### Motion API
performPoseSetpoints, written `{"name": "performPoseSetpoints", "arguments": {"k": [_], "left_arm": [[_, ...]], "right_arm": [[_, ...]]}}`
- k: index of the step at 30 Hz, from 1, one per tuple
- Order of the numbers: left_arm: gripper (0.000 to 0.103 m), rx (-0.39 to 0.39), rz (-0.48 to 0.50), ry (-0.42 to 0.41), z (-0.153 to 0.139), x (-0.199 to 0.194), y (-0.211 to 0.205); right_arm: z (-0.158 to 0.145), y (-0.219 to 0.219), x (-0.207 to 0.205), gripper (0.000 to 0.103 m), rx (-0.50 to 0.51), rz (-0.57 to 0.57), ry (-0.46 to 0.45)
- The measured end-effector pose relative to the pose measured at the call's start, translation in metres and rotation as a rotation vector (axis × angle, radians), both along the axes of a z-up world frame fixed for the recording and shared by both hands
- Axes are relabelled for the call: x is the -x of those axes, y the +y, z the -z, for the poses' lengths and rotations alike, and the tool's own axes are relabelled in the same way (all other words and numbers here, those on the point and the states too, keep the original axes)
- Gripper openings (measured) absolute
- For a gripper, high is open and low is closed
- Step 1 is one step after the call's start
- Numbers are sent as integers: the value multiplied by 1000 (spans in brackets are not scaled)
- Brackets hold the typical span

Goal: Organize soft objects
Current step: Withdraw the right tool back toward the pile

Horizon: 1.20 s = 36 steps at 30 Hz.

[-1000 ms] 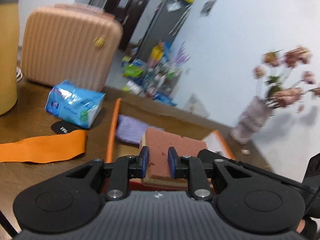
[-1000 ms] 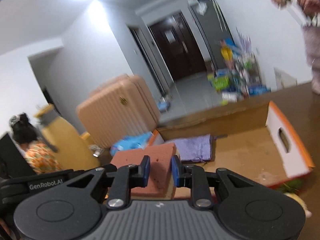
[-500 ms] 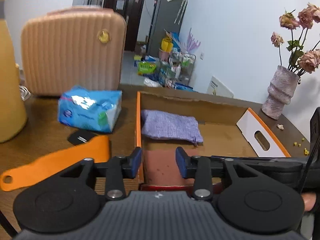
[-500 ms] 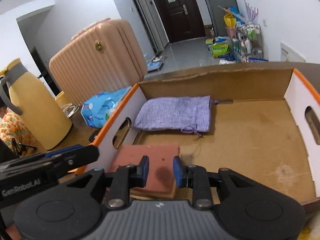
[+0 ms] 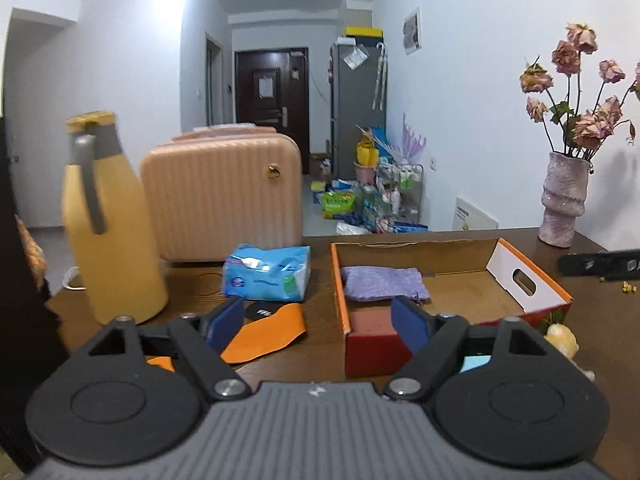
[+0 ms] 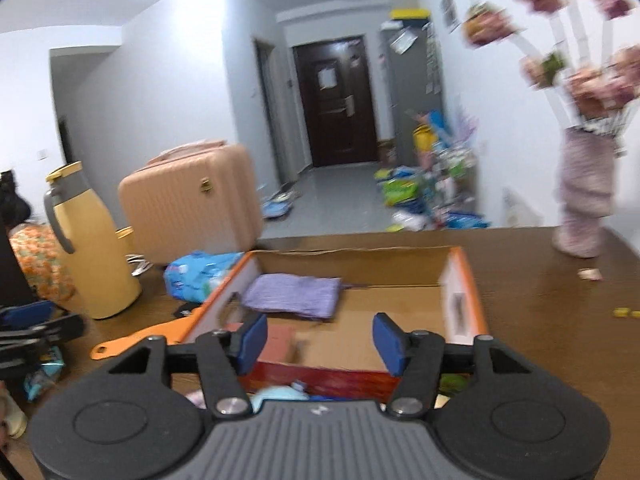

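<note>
Yellow flask (image 5: pixel 108 220) on the far left, then the pink suitcase (image 5: pixel 224 200), the blue tissue pack (image 5: pixel 268 276) and the orange strap (image 5: pixel 264 336) lying flat on the brown table (image 5: pixel 320 344). Right of those stands the cardboard box (image 5: pixel 508 268), with the purple pouch (image 5: pixel 382 288) against its back left corner and the reddish sponge (image 5: pixel 370 320) in front of the pouch at the near left corner. A second ago both tools were pinched on that sponge, carrying it over the box; now it lies inside and neither touches it. The left gripper (image 5: pixel 318 322) has pulled back, its jaws opening wide with nothing between them. The right gripper (image 6: pixel 318 338) has done the same, jaws opening and empty, the box floor showing through the gap. So the sponge looks delivered. Further right sit the vase of dried flowers (image 5: pixel 564 200) and a small yellow plush (image 5: pixel 562 342) by the box's near right corner, likely the next soft item.
</note>
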State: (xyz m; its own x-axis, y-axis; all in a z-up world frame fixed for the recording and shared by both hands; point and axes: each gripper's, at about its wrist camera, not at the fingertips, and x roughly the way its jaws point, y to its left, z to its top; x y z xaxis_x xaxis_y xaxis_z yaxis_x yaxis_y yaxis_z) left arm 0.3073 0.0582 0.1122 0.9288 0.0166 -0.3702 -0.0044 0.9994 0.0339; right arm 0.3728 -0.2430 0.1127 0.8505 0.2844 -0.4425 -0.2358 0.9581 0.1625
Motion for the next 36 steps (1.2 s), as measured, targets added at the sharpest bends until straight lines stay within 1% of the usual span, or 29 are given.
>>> {"name": "performPoseSetpoints", "arguments": {"k": [4, 7, 10, 13, 16, 18, 20, 22, 23, 25, 29, 32, 36], "left_arm": [[89, -25, -11, -51, -3, 42, 0], [92, -19, -16, -82, -1, 79, -4], [93, -32, -27, -146, 8, 124, -14], [97, -17, -28, -199, 20, 166, -22], [97, 17, 0, -197, 39, 205, -31], [98, -4, 13, -187, 53, 226, -37], [98, -51, 11, -179, 67, 245, -43], [98, -64, 27, -145, 77, 253, -45], [98, -53, 39, -125, 79, 255, -45], [98, -38, 52, -113, 82, 253, -43], [98, -30, 36, -117, 83, 250, -40], [98, -22, 31, -109, 85, 249, -37], [98, -15, 24, -74, 94, 240, -35]], "right_arm": [[-2, -16, 52, 75, 53, 42, -134], [0, -21, 91, 78, 94, 54, -225], [10, -23, 139, 84, 118, 68, -297], [24, -22, 187, 84, 120, 56, -317], [39, -17, 231, 85, 136, 54, -333], [51, -14, 260, 88, 145, 57, -343], [65, -13, 285, 89, 131, 54, -337], [78, -13, 304, 89, 104, 51, -299], [84, -11, 311, 89, 90, 52, -273], [90, -8, 320, 89, 72, 37, -242], [90, 1, 323, 88, 77, 21, -250], [89, 4, 321, 87, 49, 18, -255], [95, 8, 312, 87, 51, 23, -228]]}}
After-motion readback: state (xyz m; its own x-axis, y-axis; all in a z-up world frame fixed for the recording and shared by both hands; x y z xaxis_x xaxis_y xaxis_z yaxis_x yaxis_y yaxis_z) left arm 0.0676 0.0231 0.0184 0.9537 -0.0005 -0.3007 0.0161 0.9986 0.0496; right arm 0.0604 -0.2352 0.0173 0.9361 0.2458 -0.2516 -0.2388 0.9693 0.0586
